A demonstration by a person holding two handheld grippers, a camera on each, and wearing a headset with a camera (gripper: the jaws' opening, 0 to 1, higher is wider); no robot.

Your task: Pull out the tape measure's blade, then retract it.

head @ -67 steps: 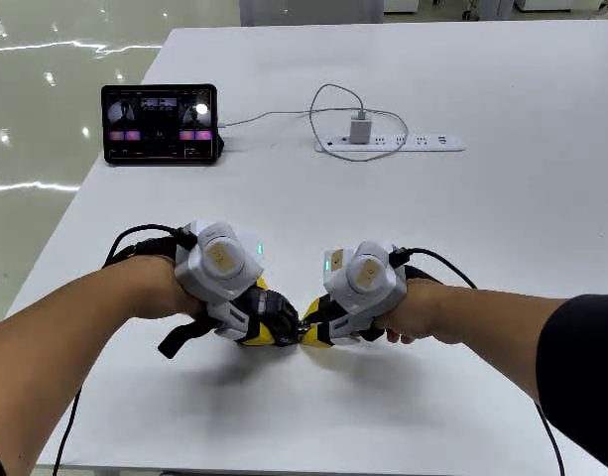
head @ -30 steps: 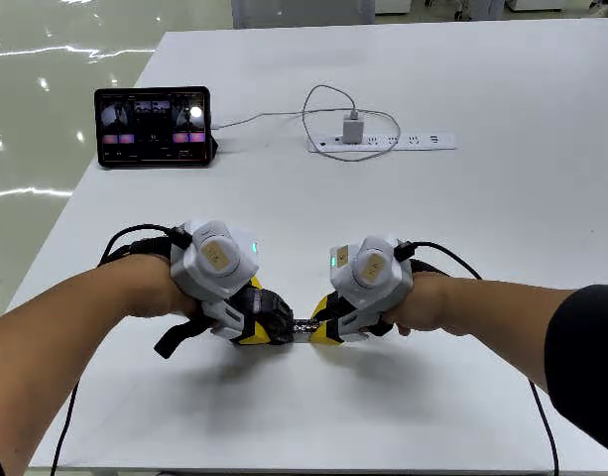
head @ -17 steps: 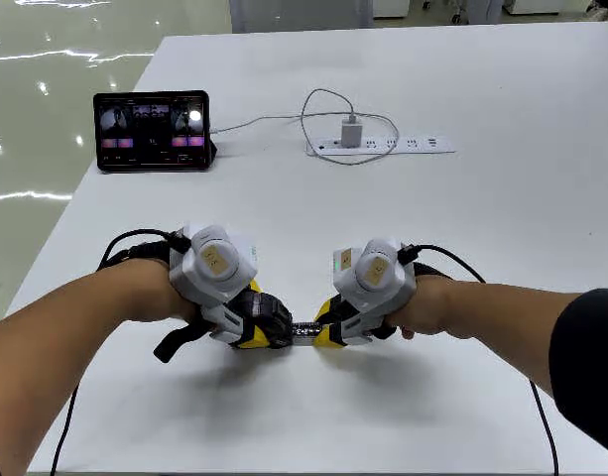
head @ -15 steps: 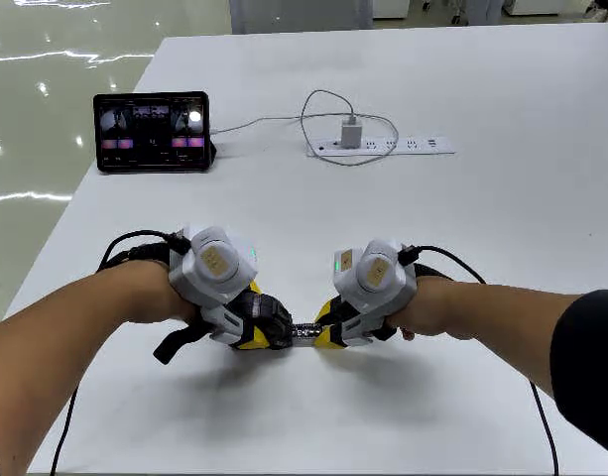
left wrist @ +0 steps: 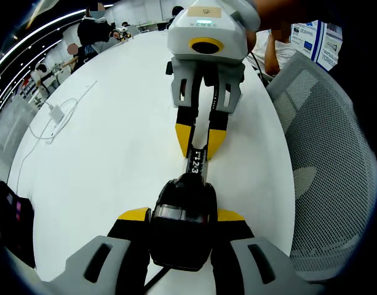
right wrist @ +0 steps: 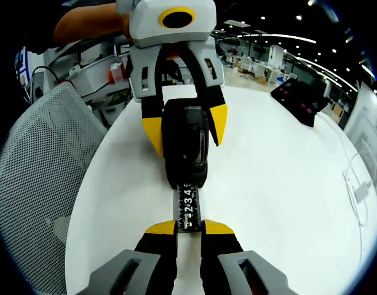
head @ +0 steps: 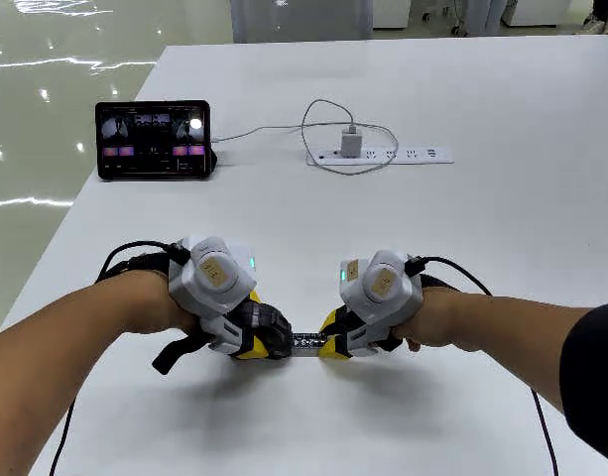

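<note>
1. Low on the bench, toward 6 o'clock in the head view, the left gripper clamps the black tape measure. At its 3 o'clock the right gripper pinches the end of the blade. A short length of blade bridges the two, close over the bench. By my judgement the pull-out is barely begun. The main risk is the thin blade end slipping from the right pinch, which would let the spring snap it back. Pulling off-axis could also kink the blade or twist the tape measure in the left grip.

2. From the left gripper view, its fingers are drawn narrow onto the tape measure, one at 9 o'clock and one at 3 o'clock of the body, touching both sides. The blade leaves the body toward 12 o'clock, printed numbers showing, and ends between the right gripper's yellow tips.

3. From the right gripper view, its fingers are nearly together at 6 o'clock, holding the blade end between them. The numbered blade runs straight toward 12 o'clock into the tape measure, which sits between the left gripper's yellow tips. Blade and both grips look in line. On the retract, an abrupt release would likely whip the blade end hard into the mouth.
</note>
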